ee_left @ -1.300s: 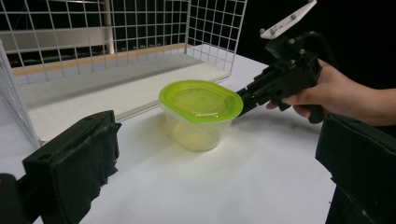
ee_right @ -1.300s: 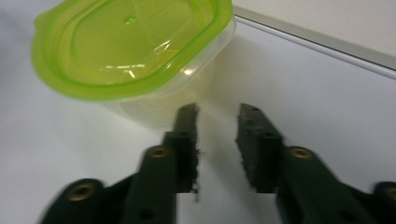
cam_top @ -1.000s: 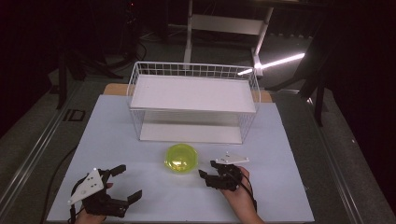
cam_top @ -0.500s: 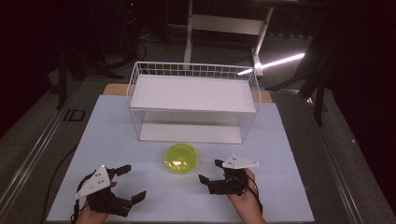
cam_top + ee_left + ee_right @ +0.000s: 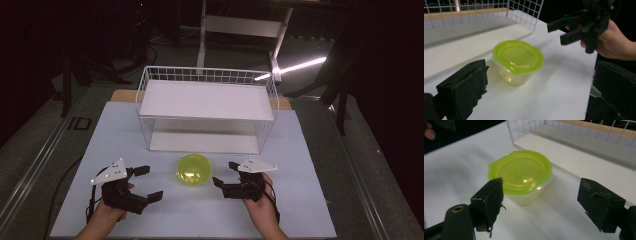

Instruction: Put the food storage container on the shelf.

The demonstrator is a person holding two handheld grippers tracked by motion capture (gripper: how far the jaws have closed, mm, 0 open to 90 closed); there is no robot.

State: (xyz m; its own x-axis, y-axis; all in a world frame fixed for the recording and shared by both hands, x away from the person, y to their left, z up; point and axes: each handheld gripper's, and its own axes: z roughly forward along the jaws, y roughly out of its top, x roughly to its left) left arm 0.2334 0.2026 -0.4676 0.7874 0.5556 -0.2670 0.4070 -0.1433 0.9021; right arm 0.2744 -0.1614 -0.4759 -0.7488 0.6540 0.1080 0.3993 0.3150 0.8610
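Note:
A clear plastic container with a yellow-green lid [image 5: 194, 170] [image 5: 517, 57] [image 5: 521, 171] stands on the white table [image 5: 305, 150], just in front of the wire rack. My left gripper [image 5: 150, 183] [image 5: 544, 72] rests left of it, open, its jaws pointed at the container and a short way off. To the container's right, my right gripper [image 5: 224, 173] [image 5: 544, 195] is open too, close to the container, which lies just beyond its jaws. Neither touches it. The left gripper view also catches the right gripper [image 5: 562, 31] across the container.
A white wire rack [image 5: 207, 75] with a flat white upper shelf and a lower board stands behind the container. Dark floor surrounds the table, with a chair frame [image 5: 240, 25] beyond the rack.
My left gripper has crept forward and right toward the container. The right gripper has hardly shifted. The container has stayed put.

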